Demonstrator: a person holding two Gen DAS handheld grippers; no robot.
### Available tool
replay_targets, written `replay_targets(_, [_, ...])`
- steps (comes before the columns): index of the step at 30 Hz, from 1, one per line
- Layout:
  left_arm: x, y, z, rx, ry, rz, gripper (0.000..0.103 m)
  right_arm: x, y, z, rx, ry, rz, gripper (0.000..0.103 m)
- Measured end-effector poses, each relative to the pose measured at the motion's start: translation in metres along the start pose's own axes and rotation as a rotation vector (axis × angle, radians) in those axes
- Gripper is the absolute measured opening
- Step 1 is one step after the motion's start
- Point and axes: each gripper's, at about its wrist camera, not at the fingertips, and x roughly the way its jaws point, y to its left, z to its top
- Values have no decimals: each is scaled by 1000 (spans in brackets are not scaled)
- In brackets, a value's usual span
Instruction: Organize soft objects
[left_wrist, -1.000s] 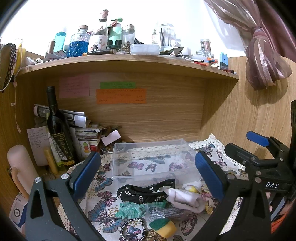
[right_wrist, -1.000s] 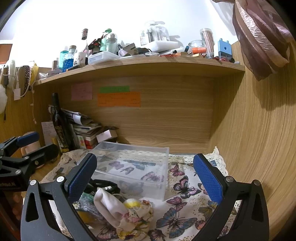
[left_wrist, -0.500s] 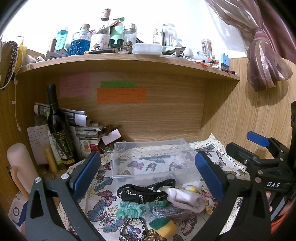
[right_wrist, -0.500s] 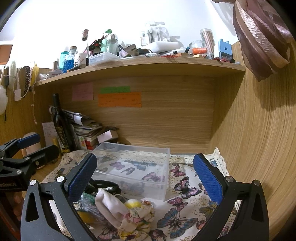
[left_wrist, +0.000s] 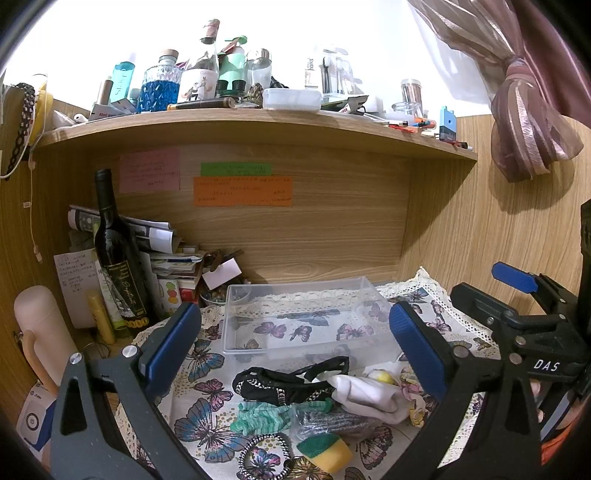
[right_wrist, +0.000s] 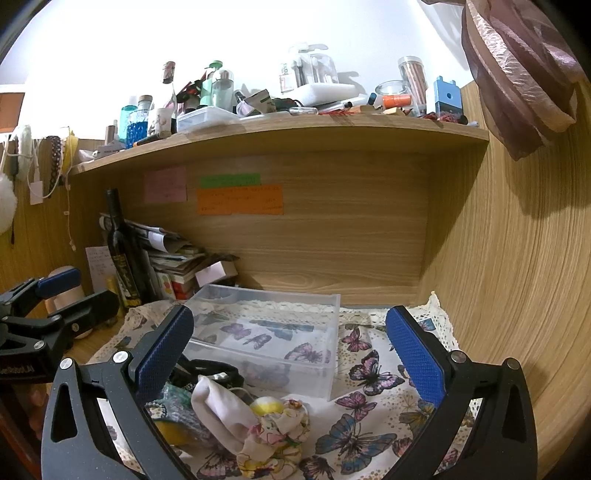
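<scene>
Setting: a wooden desk nook under a cluttered shelf (left_wrist: 258, 122), with pink, green and orange notes stuck to the back panel and a butterfly-print cloth (left_wrist: 207, 417) covering the desktop.
Left gripper (left_wrist: 295, 350): held low over the near part of the cloth, pointing toward the back panel; its blue-padded jaws are spread wide and grasp nothing.
Right gripper (right_wrist: 291, 354): held level beside the left one, pointing the same way; its jaws are likewise spread wide with nothing between the pads.
Soft objects: a loose heap on the cloth just in front of the box, framed between both pairs of fingers.
Black headband (left_wrist: 291, 380): lies at the back of the heap, nearest the box.
White cloth (left_wrist: 369, 395): crumpled, beside a floral scrunchie (right_wrist: 280, 432) and a small yellow ball (right_wrist: 266, 406).
Teal scrunchie (left_wrist: 266, 415): in front of the black headband.
Sponge (left_wrist: 327, 448): green and yellow, at the near edge of the heap.
Clear plastic box (left_wrist: 299, 314): lidless, sits on the cloth behind the heap; only the butterfly print shows through its floor.
Left corner: a dark wine bottle (left_wrist: 118, 258) stands upright against stacked papers.
</scene>
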Motion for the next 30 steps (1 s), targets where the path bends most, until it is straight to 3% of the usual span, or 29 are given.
replay_targets(20, [-1, -1, -1, 2, 3, -10, 103, 0, 0, -1, 7, 8, 3, 103])
replay_targets(30, [10, 8, -22, -49, 99, -21, 103, 4, -5, -8, 23, 31, 12, 103])
